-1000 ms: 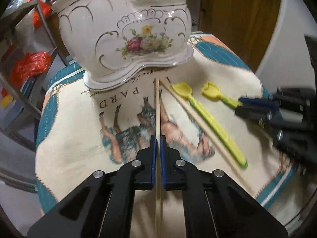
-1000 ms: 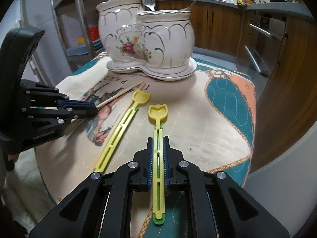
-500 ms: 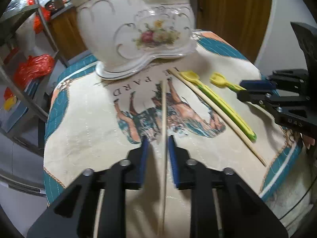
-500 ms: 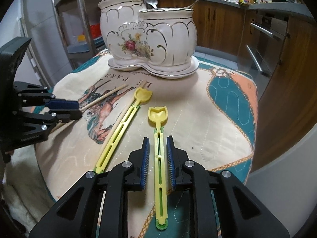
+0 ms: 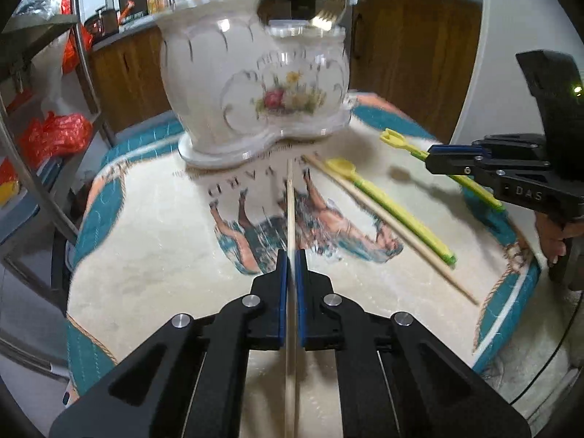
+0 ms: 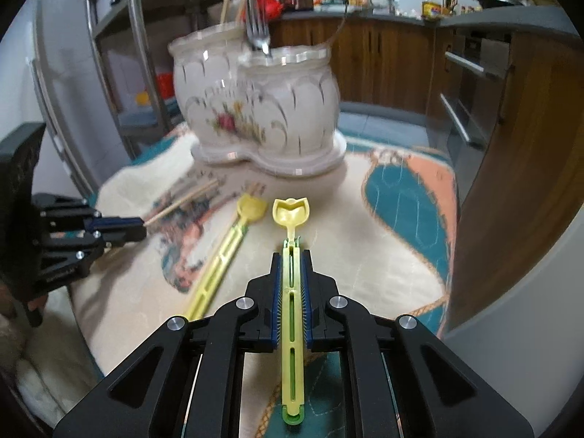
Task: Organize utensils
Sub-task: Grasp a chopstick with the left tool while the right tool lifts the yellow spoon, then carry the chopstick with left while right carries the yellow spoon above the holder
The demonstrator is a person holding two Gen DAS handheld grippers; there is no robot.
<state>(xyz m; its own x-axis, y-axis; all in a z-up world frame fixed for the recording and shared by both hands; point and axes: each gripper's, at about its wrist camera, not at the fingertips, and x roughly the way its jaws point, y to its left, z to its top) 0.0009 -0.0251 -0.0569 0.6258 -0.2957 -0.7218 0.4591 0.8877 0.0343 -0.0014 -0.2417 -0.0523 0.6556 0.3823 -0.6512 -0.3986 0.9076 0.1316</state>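
Observation:
My left gripper (image 5: 290, 255) is shut on a wooden chopstick (image 5: 290, 200) that points at the white flowered ceramic holder (image 5: 255, 84). A second chopstick (image 5: 383, 226) and a yellow-green spoon (image 5: 394, 200) lie on the printed cloth. My right gripper (image 6: 291, 255) has its jaws closing, pads against a yellow slotted spoon (image 6: 291, 213) held just above the cloth. The other yellow spoon (image 6: 226, 252) lies to its left. The left gripper (image 6: 142, 228) shows at the left with its chopstick (image 6: 182, 200). A fork (image 6: 257, 33) stands in the holder (image 6: 255, 109).
The cloth (image 5: 146, 255) covers a small round table. A metal rack (image 5: 40, 146) with orange bags stands to the left. Wooden kitchen cabinets (image 6: 401, 65) run behind, and an oven front (image 6: 474, 91) is at the right. A hand (image 5: 551, 233) holds the right gripper.
Both grippers opened slightly half a second ago and have closed again on their utensils. Both views have tilted up toward the holder, and the yellow spoon's head is off the cloth.

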